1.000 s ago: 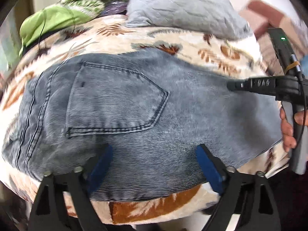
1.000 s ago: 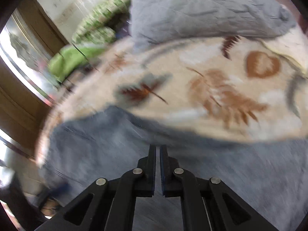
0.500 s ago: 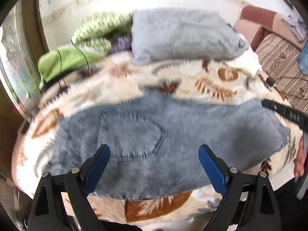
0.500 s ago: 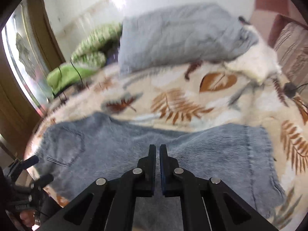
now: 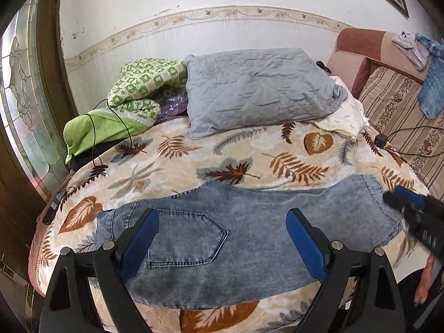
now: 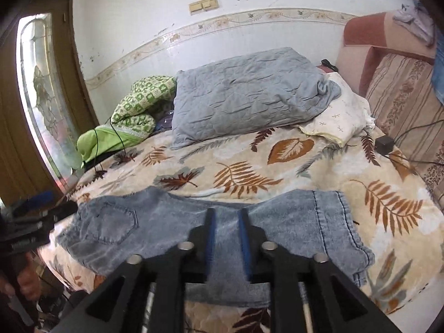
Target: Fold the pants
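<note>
While I hold both tools above the near edge of the bed [image 5: 277, 149], the pants [image 5: 249, 238] lie folded in a long flat band across the leaf-patterned blanket, well short of the grey pillow [image 5: 258, 94] at the head. From my left wrist view the back pocket [image 5: 186, 238] of the pants faces up near the waist end, and the hem end reaches toward my right gripper [image 5: 399, 205], which shows at the edge beside that hem. My left gripper [image 5: 222, 238] has its blue-padded fingers [image 5: 305, 244] spread wide apart over the pants, with nothing between them and no cloth touched. In the right wrist view my right gripper [image 6: 226, 238] is partly apart and its jaws are opening; nothing sits between the pads, and the denim lies below them. Beside the pillow on the door side rests a green checked quilt [image 5: 138, 83]; on the other side, a cream pillow [image 6: 338, 116] peeks out from under it.
</note>
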Action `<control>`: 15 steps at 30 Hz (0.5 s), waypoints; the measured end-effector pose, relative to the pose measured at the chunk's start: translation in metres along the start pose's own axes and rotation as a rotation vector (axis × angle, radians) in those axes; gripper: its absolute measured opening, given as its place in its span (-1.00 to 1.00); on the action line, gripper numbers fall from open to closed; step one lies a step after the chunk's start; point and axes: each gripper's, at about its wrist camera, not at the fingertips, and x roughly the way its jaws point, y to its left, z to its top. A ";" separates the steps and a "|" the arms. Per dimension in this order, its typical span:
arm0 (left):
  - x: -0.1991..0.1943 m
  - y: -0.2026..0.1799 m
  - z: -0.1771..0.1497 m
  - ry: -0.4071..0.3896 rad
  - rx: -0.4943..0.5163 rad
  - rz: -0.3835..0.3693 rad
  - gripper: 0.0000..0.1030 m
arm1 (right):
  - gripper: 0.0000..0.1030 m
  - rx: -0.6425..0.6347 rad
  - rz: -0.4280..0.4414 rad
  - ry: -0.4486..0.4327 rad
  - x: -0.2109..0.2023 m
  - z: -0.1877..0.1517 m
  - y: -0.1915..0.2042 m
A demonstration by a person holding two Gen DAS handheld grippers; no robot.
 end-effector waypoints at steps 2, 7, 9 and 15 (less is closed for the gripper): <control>0.002 -0.002 0.001 -0.003 -0.004 0.005 0.81 | 0.54 0.003 -0.002 -0.030 -0.002 -0.004 0.003; 0.008 -0.002 0.000 0.008 -0.022 0.017 0.81 | 0.56 -0.014 -0.017 -0.050 0.001 -0.008 0.007; 0.010 -0.002 -0.002 0.015 -0.023 0.022 0.81 | 0.56 0.003 -0.019 -0.019 0.010 -0.009 0.005; 0.014 0.017 -0.012 0.023 -0.053 0.043 0.82 | 0.56 -0.001 -0.094 0.043 0.025 -0.011 -0.001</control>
